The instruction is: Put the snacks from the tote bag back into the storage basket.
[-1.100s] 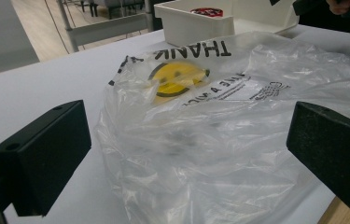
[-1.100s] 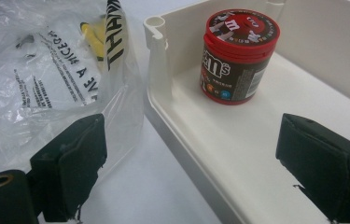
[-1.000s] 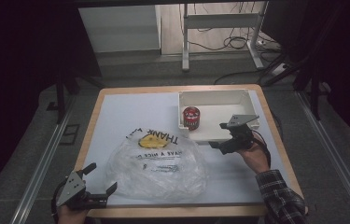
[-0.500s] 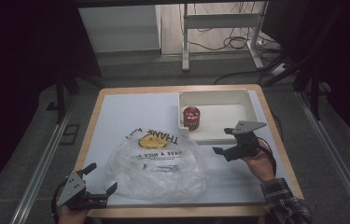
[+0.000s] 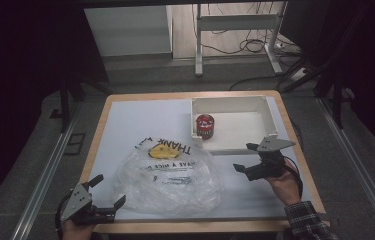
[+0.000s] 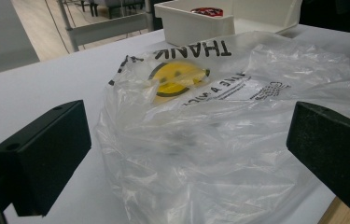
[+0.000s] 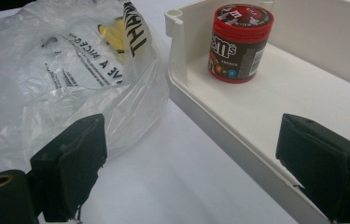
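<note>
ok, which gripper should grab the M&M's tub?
Probably right. The right gripper hangs open beside the white plastic tray, facing the red-lidded brown M&M's tub. The left gripper, also open, sits at the near edge behind the clear plastic bag.

A white table top (image 5: 135,120) with a wooden edge is seen on a grey floor. Beyond it, a metal frame (image 5: 235,30) stands, and cables (image 5: 240,47) are strewn beneath it. A pale panel (image 5: 127,30) is set behind the table's far left.
</note>
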Motion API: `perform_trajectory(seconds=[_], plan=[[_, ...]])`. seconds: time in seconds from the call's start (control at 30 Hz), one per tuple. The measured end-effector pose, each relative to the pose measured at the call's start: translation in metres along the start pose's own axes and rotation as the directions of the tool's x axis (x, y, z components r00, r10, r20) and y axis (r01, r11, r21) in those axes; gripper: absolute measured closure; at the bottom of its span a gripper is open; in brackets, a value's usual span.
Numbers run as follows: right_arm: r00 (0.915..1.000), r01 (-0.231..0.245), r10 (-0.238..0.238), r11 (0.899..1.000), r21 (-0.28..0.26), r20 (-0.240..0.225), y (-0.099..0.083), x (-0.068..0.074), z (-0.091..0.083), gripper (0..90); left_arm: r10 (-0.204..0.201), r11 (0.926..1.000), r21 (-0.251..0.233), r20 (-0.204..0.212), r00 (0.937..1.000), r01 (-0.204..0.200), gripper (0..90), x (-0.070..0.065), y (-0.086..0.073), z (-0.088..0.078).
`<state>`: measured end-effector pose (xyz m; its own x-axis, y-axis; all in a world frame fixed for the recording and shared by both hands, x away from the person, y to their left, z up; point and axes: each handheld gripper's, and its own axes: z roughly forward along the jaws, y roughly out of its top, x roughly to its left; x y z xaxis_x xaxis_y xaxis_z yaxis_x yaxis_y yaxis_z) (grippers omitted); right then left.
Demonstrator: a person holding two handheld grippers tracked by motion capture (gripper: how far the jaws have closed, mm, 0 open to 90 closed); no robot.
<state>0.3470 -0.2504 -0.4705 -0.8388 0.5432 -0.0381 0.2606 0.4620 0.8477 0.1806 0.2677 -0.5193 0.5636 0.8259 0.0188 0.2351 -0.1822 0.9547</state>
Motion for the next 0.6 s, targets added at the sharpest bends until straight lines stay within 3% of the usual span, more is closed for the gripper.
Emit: perform_trajectory(seconds=[0.6], plan=[[0.9993,-0.018,0.018,1.0,-0.018,0.031,-0.019,0.015,-0.03,9.1,-0.003,1.0,0.003,-0.001,1.0,0.003,0.0,0.0,0.0,0.0]])
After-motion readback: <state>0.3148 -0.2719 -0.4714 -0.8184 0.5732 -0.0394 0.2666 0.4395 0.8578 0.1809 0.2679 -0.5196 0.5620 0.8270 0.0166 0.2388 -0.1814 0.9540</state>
